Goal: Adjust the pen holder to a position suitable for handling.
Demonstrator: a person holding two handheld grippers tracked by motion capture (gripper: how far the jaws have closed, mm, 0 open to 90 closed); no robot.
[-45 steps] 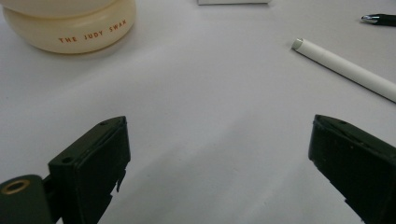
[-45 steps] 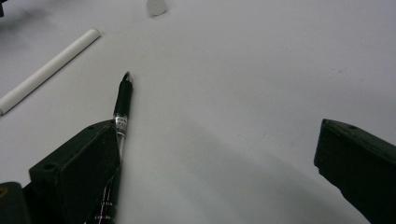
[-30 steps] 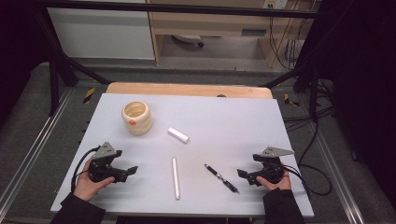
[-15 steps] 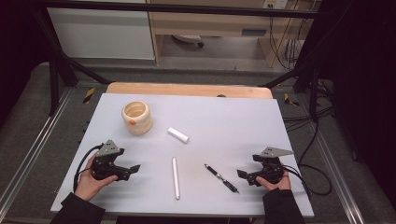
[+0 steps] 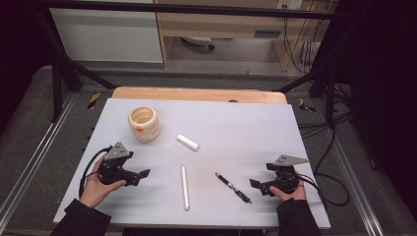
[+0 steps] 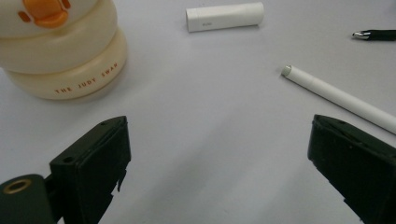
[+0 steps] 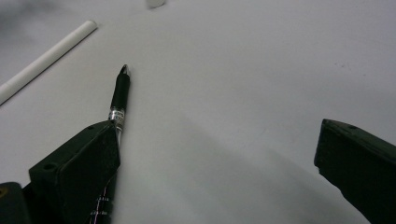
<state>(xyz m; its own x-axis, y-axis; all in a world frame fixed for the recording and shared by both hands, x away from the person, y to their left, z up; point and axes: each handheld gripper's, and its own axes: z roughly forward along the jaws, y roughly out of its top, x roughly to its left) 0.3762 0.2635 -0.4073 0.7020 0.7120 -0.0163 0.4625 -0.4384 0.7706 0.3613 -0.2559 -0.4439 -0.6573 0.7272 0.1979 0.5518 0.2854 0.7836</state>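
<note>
Both grippers parked low on the bench (image 5: pixel 295 128) right now, jaws spread wide and holding nothing. Right gripper (image 5: pixel 259 185) sits at the near right with the black pen (image 5: pixel 233 187) just to its left; in the right gripper view the pen runs past one jaw, so I'd guess it's lined up for that grab. Left gripper (image 5: pixel 140 175) is near left, pointing toward the long white stick (image 5: pixel 185 187). The cream duck pot (image 5: pixel 144 124) and short white tube (image 5: pixel 188 142) sit farther back, untouched, probably where the pens end up.
</note>
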